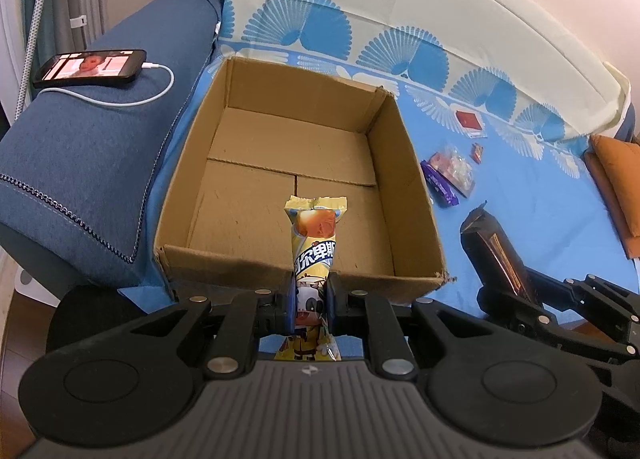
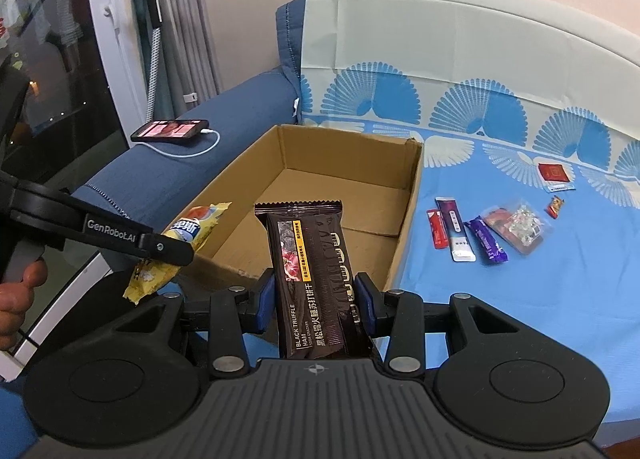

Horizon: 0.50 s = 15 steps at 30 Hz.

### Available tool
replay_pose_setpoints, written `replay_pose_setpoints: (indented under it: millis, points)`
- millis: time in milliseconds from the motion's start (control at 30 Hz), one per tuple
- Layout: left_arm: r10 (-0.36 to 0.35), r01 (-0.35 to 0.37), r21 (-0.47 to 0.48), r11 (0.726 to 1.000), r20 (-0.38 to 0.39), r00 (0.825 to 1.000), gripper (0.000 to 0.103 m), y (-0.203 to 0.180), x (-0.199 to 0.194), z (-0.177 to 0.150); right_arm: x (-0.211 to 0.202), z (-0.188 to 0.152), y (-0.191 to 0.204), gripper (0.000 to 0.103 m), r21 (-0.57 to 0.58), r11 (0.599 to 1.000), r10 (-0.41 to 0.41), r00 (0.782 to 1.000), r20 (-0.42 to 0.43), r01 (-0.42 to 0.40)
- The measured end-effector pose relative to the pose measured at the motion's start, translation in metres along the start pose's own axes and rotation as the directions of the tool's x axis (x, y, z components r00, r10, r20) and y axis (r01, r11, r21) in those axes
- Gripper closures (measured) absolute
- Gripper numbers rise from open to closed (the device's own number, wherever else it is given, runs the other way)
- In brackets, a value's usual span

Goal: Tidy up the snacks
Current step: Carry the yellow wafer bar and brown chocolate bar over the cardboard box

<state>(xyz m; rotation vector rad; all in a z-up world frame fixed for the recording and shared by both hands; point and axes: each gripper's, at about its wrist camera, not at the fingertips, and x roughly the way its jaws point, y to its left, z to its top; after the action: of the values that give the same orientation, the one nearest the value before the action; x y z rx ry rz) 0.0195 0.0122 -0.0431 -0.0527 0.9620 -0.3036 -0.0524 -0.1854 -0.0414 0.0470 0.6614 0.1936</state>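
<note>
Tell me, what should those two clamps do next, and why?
Probably open the left gripper first: its yellow snack pack already pokes over the empty cardboard box. The right gripper then follows with its dark cracker pack.

A matt corrugated cardboard box (image 1: 298, 179) with rough, torn edges sits on a smooth printed blue cloth (image 2: 500, 299) beside a denim-like sofa armrest (image 1: 100, 163). A glossy yellow plastic wrapper (image 1: 314, 255) and a shiny dark foil cracker pack (image 2: 316, 283) catch the light, each clamped in a matt black plastic gripper with blue pads (image 2: 266, 307) and metal rivets (image 2: 224, 363).
</note>
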Motion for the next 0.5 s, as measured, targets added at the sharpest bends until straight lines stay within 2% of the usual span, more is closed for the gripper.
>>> replay_pose_setpoints:
  millis: [500]
  points:
    - [0.021,-0.020,-0.017,1.000,0.025,0.999,0.087,0.015,0.018,0.036,0.035,0.026,0.001,0.059,0.007,1.000,0.004,1.000,-0.018,-0.004]
